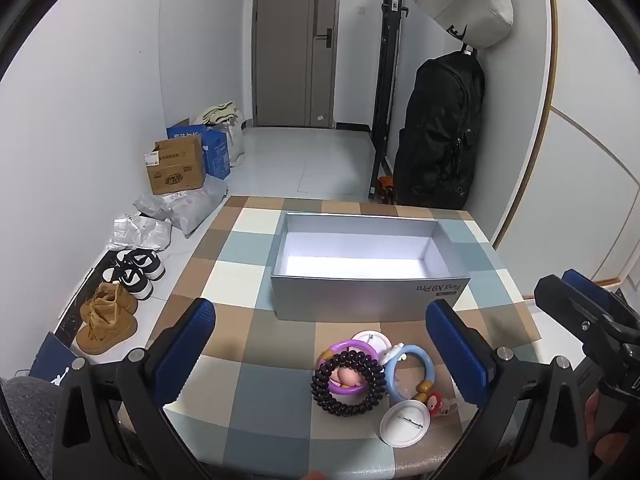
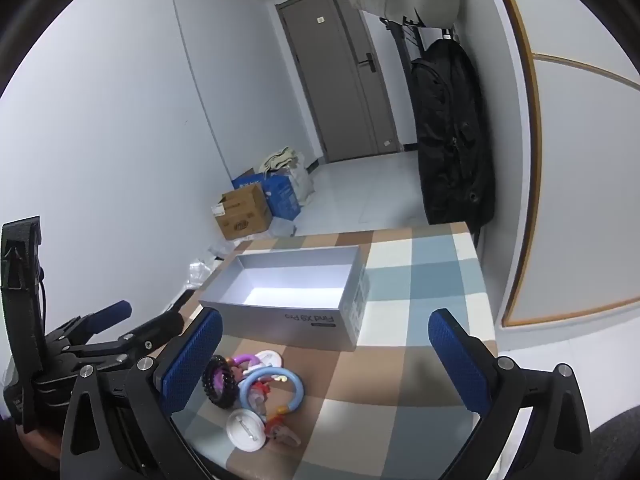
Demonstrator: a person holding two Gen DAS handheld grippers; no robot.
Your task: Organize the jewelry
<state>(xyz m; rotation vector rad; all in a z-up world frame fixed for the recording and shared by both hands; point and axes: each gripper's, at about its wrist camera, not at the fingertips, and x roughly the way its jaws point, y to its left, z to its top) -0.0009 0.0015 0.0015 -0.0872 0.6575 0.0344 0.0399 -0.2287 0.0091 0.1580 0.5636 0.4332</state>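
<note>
Checked cloth covers the table [image 1: 224,264], and right at its near edge sits our little heap of jewelry: a dark beaded bracelet [image 1: 347,383] lying over a purple ring [image 1: 345,352], a pale blue bangle [image 1: 412,372] touching its right side, a white round badge [image 1: 404,424] in front and a second white disc [image 1: 372,338] peeking out behind. Small red and orange charms [image 1: 436,402] are tucked beside the blue bangle. All bunched together, touching, nothing sorted yet.

Just beyond the pile stands the silver box [image 1: 368,294], lid off, open side up and nothing in it, squarely between the heap and the far table edge. My read: that's the destination, parked close so each piece is a short carry.

Now the tools. Left gripper [image 1: 320,344] hovers low over the near edge, blue pads spread wide, the heap sitting between and ahead of them, touching nothing. Right gripper [image 2: 326,360] is just as wide open and holding nothing; from its own view the pile lies toward its left finger [image 2: 196,360]. Both wait above the table, side by side. Further out: shoes [image 1: 120,292] and cardboard boxes [image 1: 176,170] on the floor at left, a black bag [image 1: 440,132] hanging by the door.
</note>
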